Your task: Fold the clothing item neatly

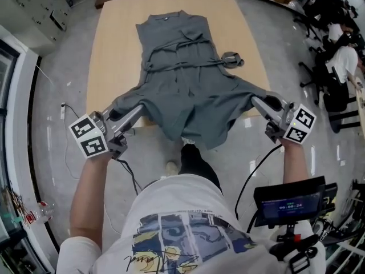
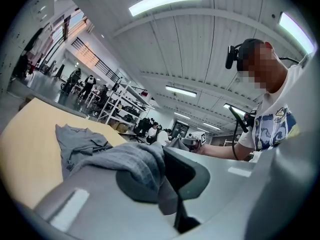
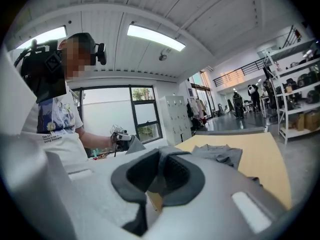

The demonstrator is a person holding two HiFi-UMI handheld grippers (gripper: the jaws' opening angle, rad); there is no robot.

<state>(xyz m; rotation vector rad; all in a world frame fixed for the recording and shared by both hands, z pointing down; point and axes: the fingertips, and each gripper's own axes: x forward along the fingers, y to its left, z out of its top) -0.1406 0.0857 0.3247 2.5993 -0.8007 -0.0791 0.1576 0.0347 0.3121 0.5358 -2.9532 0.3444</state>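
Grey dress [image 1: 182,90] on wooden table [image 1: 114,39]; person's leg [image 1: 197,163] under hem, screen [image 1: 290,203] right.

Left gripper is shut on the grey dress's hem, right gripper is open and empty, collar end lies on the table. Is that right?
Not quite. The right gripper is not open and empty: the right gripper view shows it shut on the grey dress too. The left gripper is shut on the hem, and the collar end lies on the table.
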